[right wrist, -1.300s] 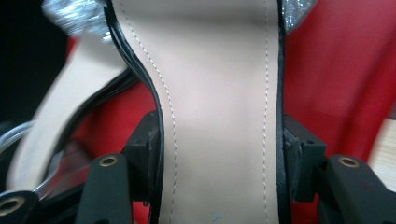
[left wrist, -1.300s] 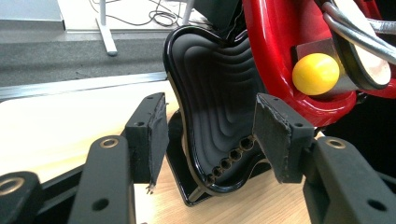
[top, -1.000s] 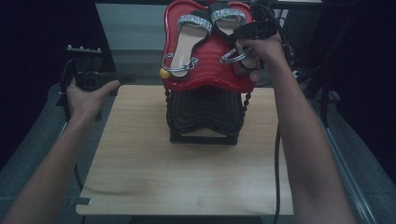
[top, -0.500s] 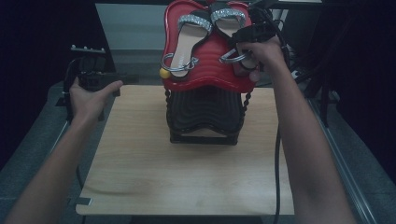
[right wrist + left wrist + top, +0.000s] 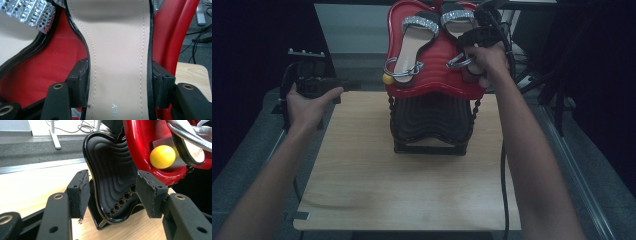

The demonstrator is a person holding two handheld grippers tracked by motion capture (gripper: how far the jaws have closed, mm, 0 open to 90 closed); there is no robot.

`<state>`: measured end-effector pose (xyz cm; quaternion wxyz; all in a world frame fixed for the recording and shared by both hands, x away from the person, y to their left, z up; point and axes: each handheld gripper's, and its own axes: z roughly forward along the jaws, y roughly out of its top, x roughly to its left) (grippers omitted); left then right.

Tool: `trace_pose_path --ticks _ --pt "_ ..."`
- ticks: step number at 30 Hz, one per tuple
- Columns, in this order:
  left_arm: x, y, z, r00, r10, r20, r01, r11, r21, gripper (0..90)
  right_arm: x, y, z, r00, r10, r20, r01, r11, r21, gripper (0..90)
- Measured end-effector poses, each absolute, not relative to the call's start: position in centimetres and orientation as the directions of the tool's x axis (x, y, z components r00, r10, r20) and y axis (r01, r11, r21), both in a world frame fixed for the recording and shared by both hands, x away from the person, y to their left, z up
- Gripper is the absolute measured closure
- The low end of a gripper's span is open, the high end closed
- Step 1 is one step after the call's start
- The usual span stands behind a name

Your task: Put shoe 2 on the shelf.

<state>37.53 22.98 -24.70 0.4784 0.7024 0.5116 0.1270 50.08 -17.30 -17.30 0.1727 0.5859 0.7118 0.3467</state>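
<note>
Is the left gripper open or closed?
Open. The left gripper has a wide gap between its jaws, with only the black rack farther off.

Two beige-soled sandals with glittering silver straps, one left and one right, lie side by side on the red rack tray above its black tier.

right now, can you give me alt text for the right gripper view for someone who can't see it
A black claw straddles the beige insole of a sandal, one jaw at each edge. The sandal lies on a glossy red tray, with a sparkly silver strap at upper left and a corner of the wooden table at right.
</note>
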Motion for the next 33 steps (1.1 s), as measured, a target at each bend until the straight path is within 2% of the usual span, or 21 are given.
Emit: trace_pose_path --ticks 5,11,13,24,30,33 --pt "37.5 23.1 -24.7 0.44 0.841 -0.315 0.598 -0.013 0.802 45.2 49.8 -18.4 -17.1 -0.307 0.928 0.212 0.689 0.064 0.722 33.7" --pt "37.5 22.8 -24.7 0.446 0.839 -0.311 0.599 -0.021 0.801 45.2 49.4 -18.8 -17.2 -0.328 0.919 0.218 0.687 0.073 0.723 33.5" --pt "37.5 22.7 -24.6 0.446 0.839 -0.311 0.598 -0.021 0.801 45.2 49.3 -18.8 -17.2 -0.337 0.907 0.251 0.696 0.06 0.715 32.5" --pt "37.4 22.8 -24.7 0.443 0.841 -0.31 0.6 -0.021 0.8 45.2 48.2 -19.0 -18.0 -0.374 0.876 0.305 0.745 0.088 0.661 36.7" --pt "37.3 22.8 -24.8 0.442 0.841 -0.311 0.6 -0.02 0.8 45.2 47.5 -19.1 -18.2 -0.389 0.873 0.294 0.751 0.115 0.651 34.6" --pt "37.2 22.7 -24.6 0.447 0.84 -0.307 0.596 -0.023 0.803 45.2 47.3 -19.6 -17.7 -0.384 0.878 0.285 0.729 0.099 0.677 32.4"
